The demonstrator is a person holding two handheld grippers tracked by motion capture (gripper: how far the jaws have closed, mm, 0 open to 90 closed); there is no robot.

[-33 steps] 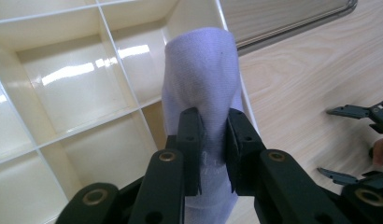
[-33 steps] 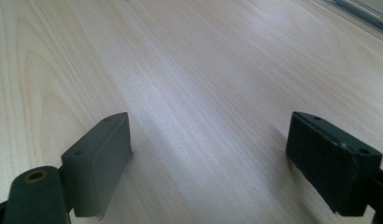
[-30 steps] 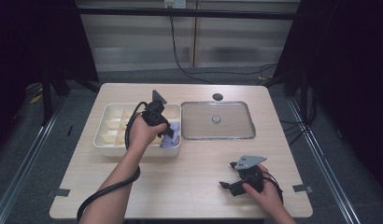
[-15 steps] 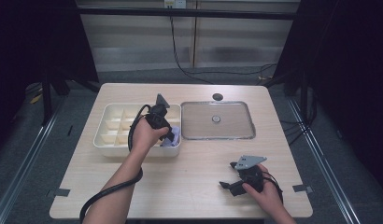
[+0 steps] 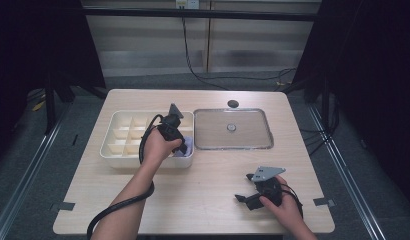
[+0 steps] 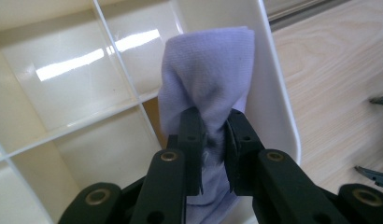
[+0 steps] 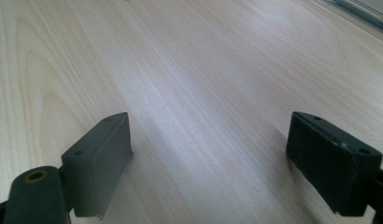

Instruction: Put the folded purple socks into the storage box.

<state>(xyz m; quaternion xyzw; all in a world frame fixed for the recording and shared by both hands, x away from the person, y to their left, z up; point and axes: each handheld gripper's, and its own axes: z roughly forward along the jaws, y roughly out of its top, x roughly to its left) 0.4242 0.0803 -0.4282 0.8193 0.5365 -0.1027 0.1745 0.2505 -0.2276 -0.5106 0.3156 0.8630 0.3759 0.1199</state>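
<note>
Gripper jaws came first on my screen. From the high view, my left gripper (image 5: 180,148) sat over the compartment at the 4 o'clock corner of the cream divided tray (image 5: 118,131), and my hand covered most of it, so the jaws themselves were hard to make out. A sliver of lilac cloth (image 5: 187,148) showed beside the hand in that corner. My right gripper (image 5: 249,189) lay low over the wooden table (image 5: 203,190) toward 5 o'clock, well apart from the tray. At 1 o'clock of the tray lay a flat metal pan (image 5: 233,145) with a small round thing in its middle, too small to identify.

On the left gripper view, the jaws stood narrow, pinched on the lilac cloth (image 6: 208,79), which rose bunched above the pads against the tray's outer wall (image 6: 273,98). Its lower end was hidden behind the jaws, so I could not tell whether it reached the compartment floor.

On the right gripper view, the jaws stood wide with bare table (image 7: 194,84) between them; the pan's edge was cut off at 1 o'clock.
</note>
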